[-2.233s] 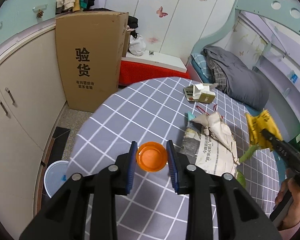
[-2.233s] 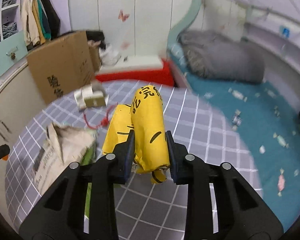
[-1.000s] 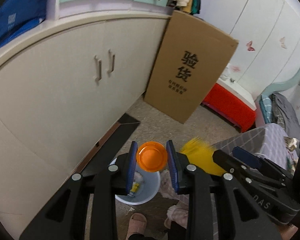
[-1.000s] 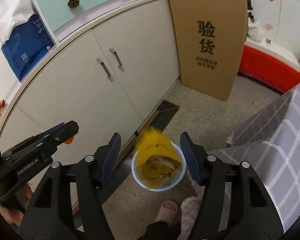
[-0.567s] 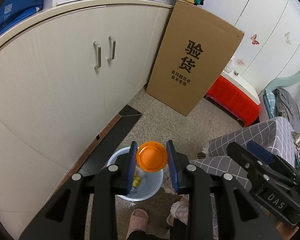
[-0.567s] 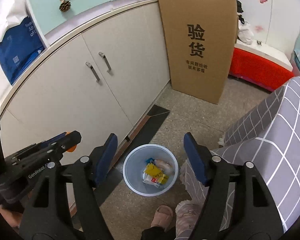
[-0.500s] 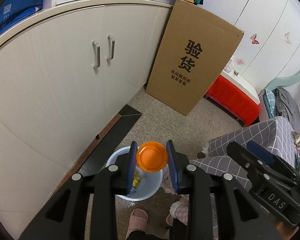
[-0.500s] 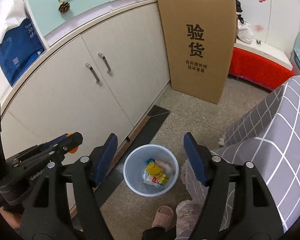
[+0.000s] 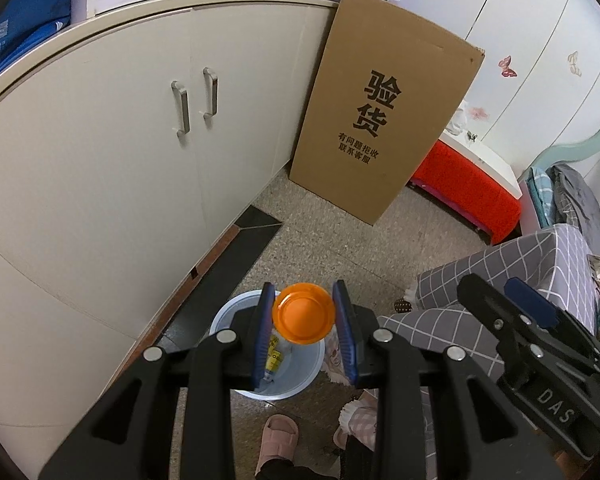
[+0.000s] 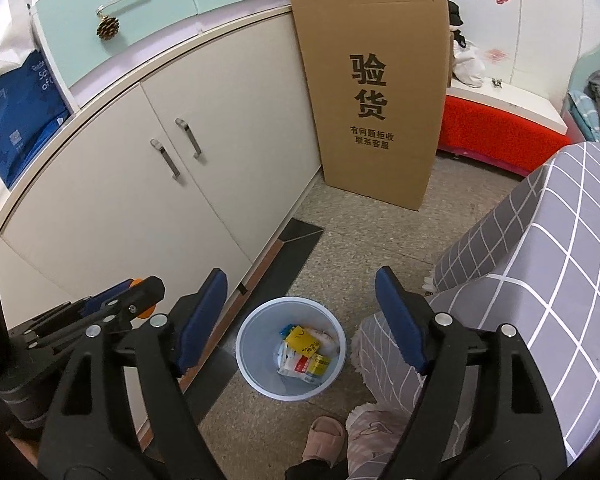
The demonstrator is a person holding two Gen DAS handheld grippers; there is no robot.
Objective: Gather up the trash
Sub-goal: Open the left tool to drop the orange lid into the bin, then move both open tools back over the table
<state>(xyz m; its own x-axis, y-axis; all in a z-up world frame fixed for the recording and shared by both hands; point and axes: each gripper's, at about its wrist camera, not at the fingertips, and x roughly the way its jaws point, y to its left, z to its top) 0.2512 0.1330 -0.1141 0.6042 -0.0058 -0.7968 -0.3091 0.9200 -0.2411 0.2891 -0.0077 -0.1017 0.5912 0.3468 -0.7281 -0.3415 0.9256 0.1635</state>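
My left gripper [image 9: 303, 316] is shut on a round orange lid [image 9: 303, 313] and holds it right above a pale blue trash bin [image 9: 228, 312] on the floor. In the right wrist view the bin [image 10: 252, 364] holds yellow, white and red packaging [image 10: 303, 350], including the yellow bag. My right gripper [image 10: 302, 312] is wide open and empty above the bin. The left gripper also shows at the left of the right wrist view [image 10: 138, 306], and the right gripper shows at the right of the left wrist view [image 9: 512, 312].
Cream cabinet doors [image 10: 140, 200] run along the left. A tall cardboard box [image 10: 374, 92] leans against them. The grey checked tablecloth [image 10: 548, 248] hangs at the right. A red bench [image 10: 500, 128] stands behind. The person's slippered foot [image 10: 324, 436] is beside the bin.
My right gripper opened and the yellow bag dropped into the bin. Both grippers swung from the table to above the bin; the left one still holds the orange lid.
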